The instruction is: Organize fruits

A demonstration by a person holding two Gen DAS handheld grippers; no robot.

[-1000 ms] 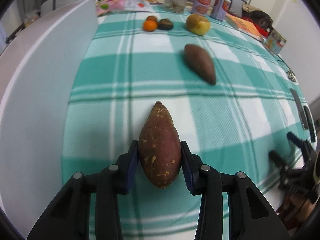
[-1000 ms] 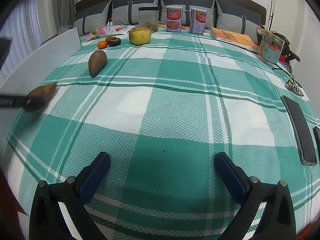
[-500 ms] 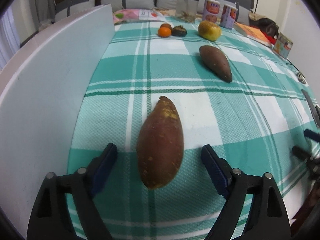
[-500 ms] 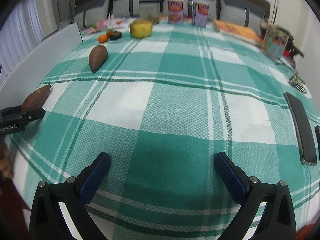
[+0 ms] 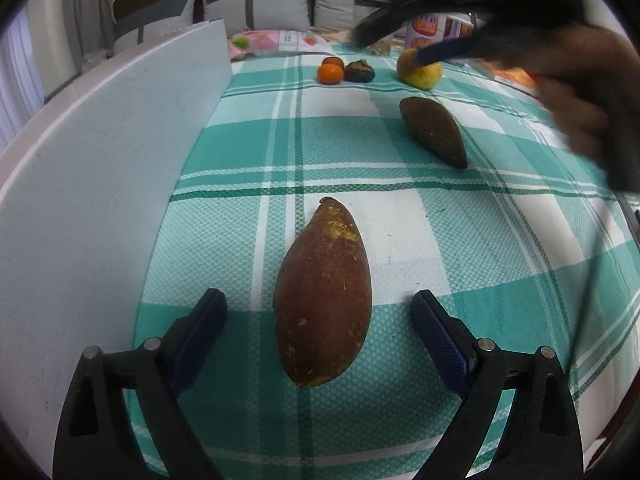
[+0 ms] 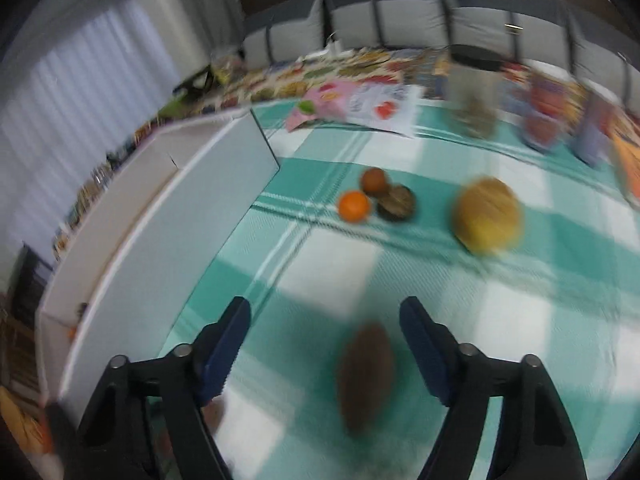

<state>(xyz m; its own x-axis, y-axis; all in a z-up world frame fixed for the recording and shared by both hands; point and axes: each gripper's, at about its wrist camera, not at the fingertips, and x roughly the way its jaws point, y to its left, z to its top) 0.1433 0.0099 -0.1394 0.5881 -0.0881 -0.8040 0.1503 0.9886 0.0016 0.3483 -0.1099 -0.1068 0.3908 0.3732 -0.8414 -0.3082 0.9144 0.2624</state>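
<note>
A reddish sweet potato (image 5: 324, 300) lies on the green checked tablecloth between the open fingers of my left gripper (image 5: 320, 320), untouched. A second sweet potato (image 5: 434, 130) lies farther back; in the blurred right wrist view it (image 6: 366, 376) sits below and between the open jaws of my right gripper (image 6: 326, 328). A yellow round fruit (image 6: 488, 214), an orange (image 6: 354, 206) and two darker small fruits (image 6: 394, 202) lie beyond. The right gripper and hand (image 5: 520, 48) pass blurred across the left wrist view's upper right.
A white open box (image 6: 160, 216) runs along the left table edge; its wall (image 5: 100, 184) stands close beside my left gripper. Tins (image 6: 544, 124), a jar (image 6: 474, 92) and printed sheets (image 6: 360, 104) stand at the back. Grey sofa cushions lie behind.
The left gripper let go of the near sweet potato and opened wide. The right gripper swept fast from the table's front to above the far sweet potato.
</note>
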